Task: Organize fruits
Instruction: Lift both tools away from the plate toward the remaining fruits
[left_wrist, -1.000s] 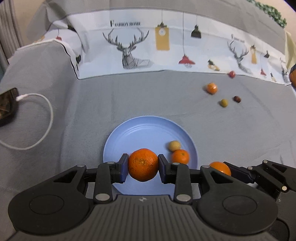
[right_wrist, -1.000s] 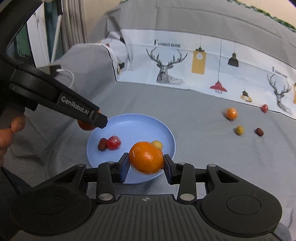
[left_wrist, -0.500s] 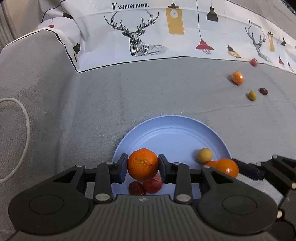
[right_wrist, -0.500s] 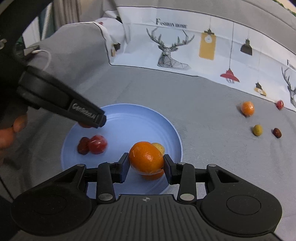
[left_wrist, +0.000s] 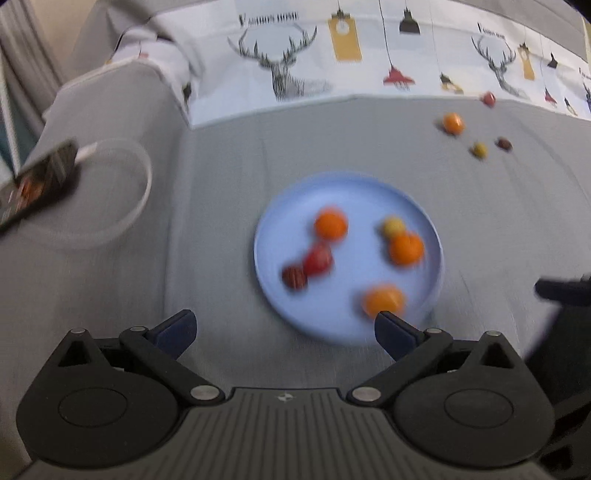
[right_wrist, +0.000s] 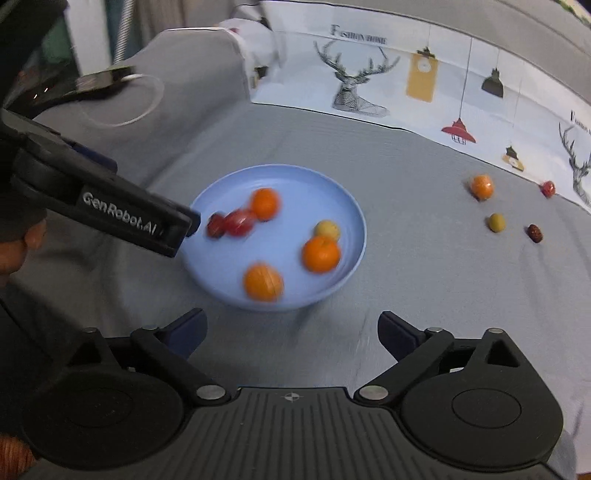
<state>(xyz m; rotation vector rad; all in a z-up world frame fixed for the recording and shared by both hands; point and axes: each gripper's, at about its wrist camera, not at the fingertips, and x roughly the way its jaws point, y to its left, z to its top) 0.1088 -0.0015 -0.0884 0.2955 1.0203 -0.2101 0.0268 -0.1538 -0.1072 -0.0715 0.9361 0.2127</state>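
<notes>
Both tongs were clenched on an orange each a second ago, and now both are released: the left tongs and the right tongs have their jaws opening wide, with nothing between them. The two oranges now lie in the blue plate, so this plate carries three oranges, a small yellow fruit and two red fruits. In the right wrist view one orange lies at the near rim, one is touching the yellow fruit, and one is just beside the red fruits. They look blurred, so I cannot tell if they are rolling or if only the cameras move. I judge that this delivery is done and the task is about half finished, because four fruits remain on the grey surface, well apart from the plate on its right: a small orange, a red fruit, a green-yellow fruit and a dark date. The oranges are nearly round, so they have no clear long axis or pointing direction. Only the date is oblong; its long axis seems to run diagonally, from upper left to lower right in the right wrist view.
</notes>
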